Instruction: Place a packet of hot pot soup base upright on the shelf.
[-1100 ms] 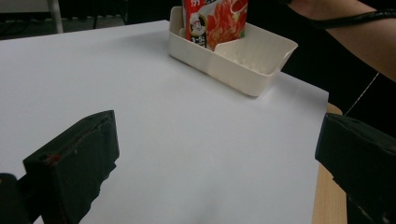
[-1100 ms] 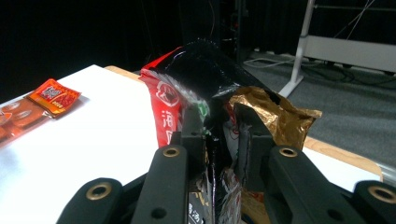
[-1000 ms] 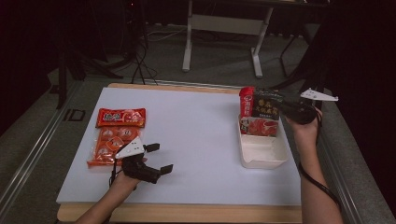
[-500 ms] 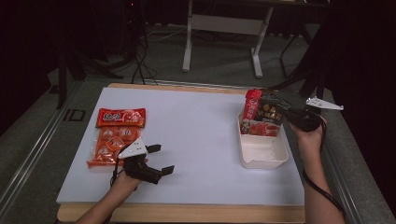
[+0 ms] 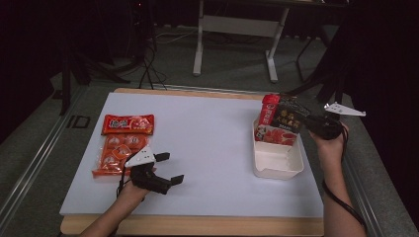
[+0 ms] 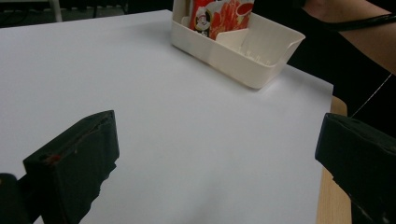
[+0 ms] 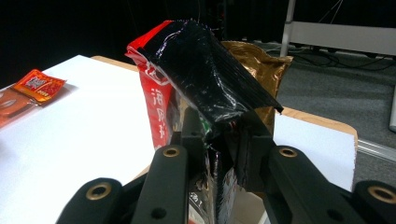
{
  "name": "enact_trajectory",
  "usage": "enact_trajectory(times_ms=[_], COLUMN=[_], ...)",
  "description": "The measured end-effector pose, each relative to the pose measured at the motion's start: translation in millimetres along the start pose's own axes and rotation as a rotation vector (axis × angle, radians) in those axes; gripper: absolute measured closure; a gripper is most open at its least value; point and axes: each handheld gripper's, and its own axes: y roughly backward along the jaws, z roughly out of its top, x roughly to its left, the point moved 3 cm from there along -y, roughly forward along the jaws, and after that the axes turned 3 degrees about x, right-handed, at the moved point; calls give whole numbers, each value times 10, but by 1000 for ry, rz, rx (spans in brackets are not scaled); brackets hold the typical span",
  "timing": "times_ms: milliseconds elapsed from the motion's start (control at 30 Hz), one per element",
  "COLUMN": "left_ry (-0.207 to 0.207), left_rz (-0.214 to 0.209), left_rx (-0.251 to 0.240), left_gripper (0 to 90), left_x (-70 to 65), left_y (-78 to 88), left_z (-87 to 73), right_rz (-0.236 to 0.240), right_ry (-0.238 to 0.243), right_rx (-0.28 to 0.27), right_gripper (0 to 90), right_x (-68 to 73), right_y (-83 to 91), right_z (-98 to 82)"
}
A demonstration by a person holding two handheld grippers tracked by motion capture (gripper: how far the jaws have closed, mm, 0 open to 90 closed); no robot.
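Right now our right gripper [image 7: 219, 154] has its jaws pinched on the black packet [image 5: 287, 117], held tilted over the far end of the white bin [image 5: 276, 163], just beside the red packet [image 5: 269, 109] standing there. If we let go at this tilt, it may topple out. Our left gripper [image 5: 165, 168] rests wide open, holding nothing. How deep the packet sits is hard to judge.
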Motion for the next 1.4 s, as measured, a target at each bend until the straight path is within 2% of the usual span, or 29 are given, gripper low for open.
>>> enact_trajectory(times_ms=[200,300,433,467,533,600,667,800,933,1033,1100,1167,1233,1300,1333,1400], left_ry=[6,10,8,7,3,1,-2,-16,0,24,23,25,20,14,9,-10], left_rz=[-5,-3,3,5,12,17,18,25,14,-3,-11,-17,-15,-13,-12,-2], left_rx=[7,2,0,1,7,12,14,13,7,5,4,12,27,34,37,43], left_gripper=[0,0,0,0,0,0,0,0,0,0,0,0,0,0,0,0], left_x=[3,3,10,13,17,19,21,26,29,31,30,28,30,35,47,66], left_y=[-3,-4,4,6,9,11,13,19,31,48,65,81,96,106,132,161], left_z=[-11,-5,0,0,1,3,8,21,37,57,75,95,119,131,158,182], right_rz=[27,41,13,7,-20,-48,-73,-68,-45,-40,-19,4,20,57,53,79], right_ry=[-16,-23,-23,-21,-13,-21,-23,-46,-27,0,5,37,58,70,81,89], right_rx=[-2,17,19,15,10,29,36,-19,-73,-91,-104,-109,-104,-102,-90,-89], right_gripper=[758,727,674,632,480,459,373,243,132,132,136,139,147,148,155,158], right_x=[-2,-7,-11,-3,10,18,37,98,239,370,480,604,728,842,903,993], right_y=[-18,-25,6,16,35,62,97,228,366,431,472,499,516,520,518,516], right_z=[-21,-51,-40,-29,-4,13,28,105,191,227,247,258,262,259,254,247])
